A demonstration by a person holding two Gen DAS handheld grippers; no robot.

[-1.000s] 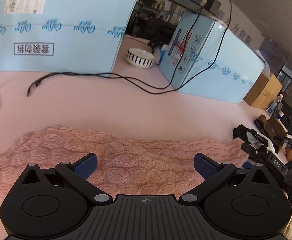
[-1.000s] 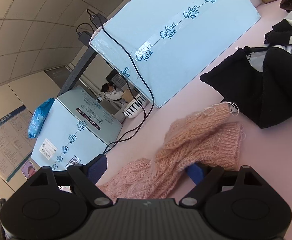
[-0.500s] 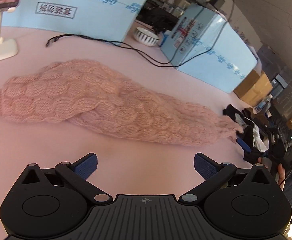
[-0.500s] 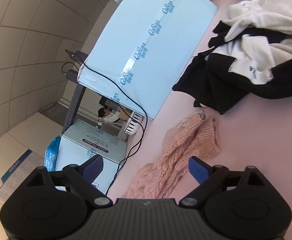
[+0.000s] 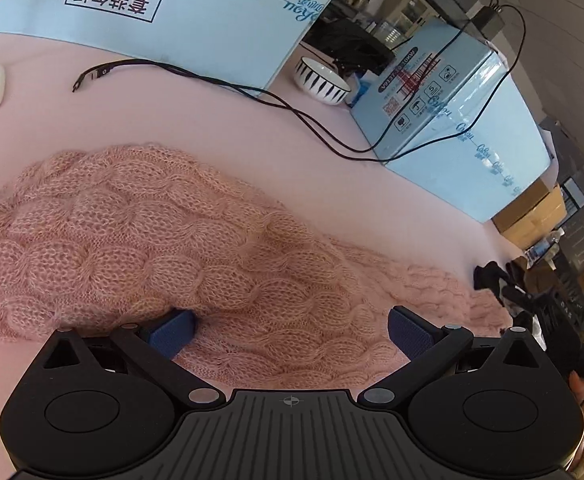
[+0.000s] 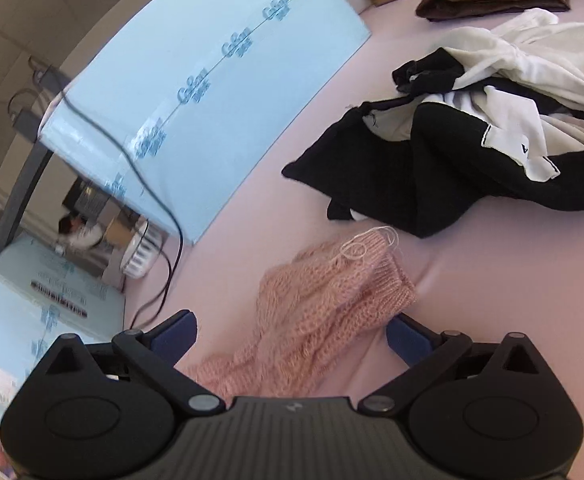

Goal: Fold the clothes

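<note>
A pink cable-knit sweater (image 5: 164, 248) lies stretched across the pink counter (image 5: 196, 120), its body on the left and a sleeve running off toward the right, where the cuff (image 6: 372, 280) ends just short of a heap of black and white clothes (image 6: 472, 152). The left gripper (image 5: 290, 330) sits low over the sweater's near edge with its jaws spread wide; one pad looks tucked under the knit, the other rests clear above it. The right gripper (image 6: 288, 330) hangs over the cuff end, jaws likewise released and holding nothing. To my eye this is the moment before the pinch: each side should catch a full bite of the thick knit, not just a loose strand like the thread (image 6: 356, 246) straggling off the cuff, and the right one should keep clear of that dark heap.
</note>
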